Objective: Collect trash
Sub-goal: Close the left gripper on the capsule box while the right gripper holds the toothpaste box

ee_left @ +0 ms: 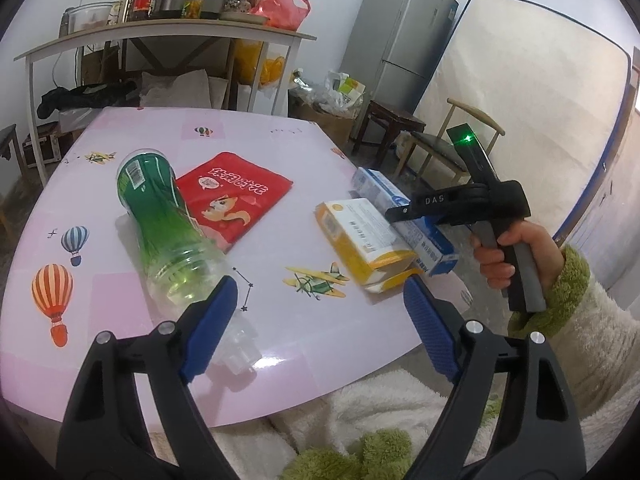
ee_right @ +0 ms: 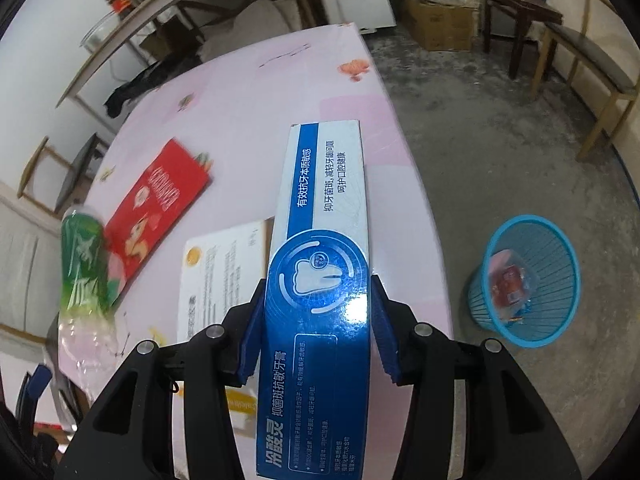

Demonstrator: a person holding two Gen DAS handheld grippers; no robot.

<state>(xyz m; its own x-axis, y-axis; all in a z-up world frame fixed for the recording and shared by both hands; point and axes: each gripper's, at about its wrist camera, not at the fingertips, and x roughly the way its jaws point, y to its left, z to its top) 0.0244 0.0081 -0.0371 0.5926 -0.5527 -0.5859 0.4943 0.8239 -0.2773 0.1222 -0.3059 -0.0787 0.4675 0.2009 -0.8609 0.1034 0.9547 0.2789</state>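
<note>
Right gripper (ee_right: pixel 316 320) clenched on a long blue-and-white toothpaste box (ee_right: pixel 320 280), pads pressed to both long sides, box raised above the pink table (ee_right: pixel 248 120) and pointing toward its far edge. On the box: a white tooth in a ring and Chinese print, "抑菌斑抗敏牙膏" among it. Seen from the left wrist, held by a hand (ee_left: pixel 516 256) in a green-cuffed fleece sleeve, "DAS" on the gripper body.

Left gripper (ee_left: pixel 320 316) released, jaws wide, nothing between the pads; left pad just in front of the neck of a bottle (ee_left: pixel 164 232). Bottle lying on its side, green label with a barcode, base toward the far side, capless mouth near the table's near edge.

Beside the bottle, a flat red packet (ee_left: pixel 236 200) with a cartoon squirrel and white Chinese characters, too small to read. To its right, a yellow-and-white box (ee_left: pixel 364 240), close to the right edge, fine print unreadable.

Table centre and far half bare, balloon and aeroplane stickers only. Right of the table, open concrete floor with a blue basket (ee_right: pixel 532 280) standing well clear of the edge, a red-filled clear wrapper inside. Beyond, chairs, a cardboard box, a fridge and a cluttered shelf along the wall.
</note>
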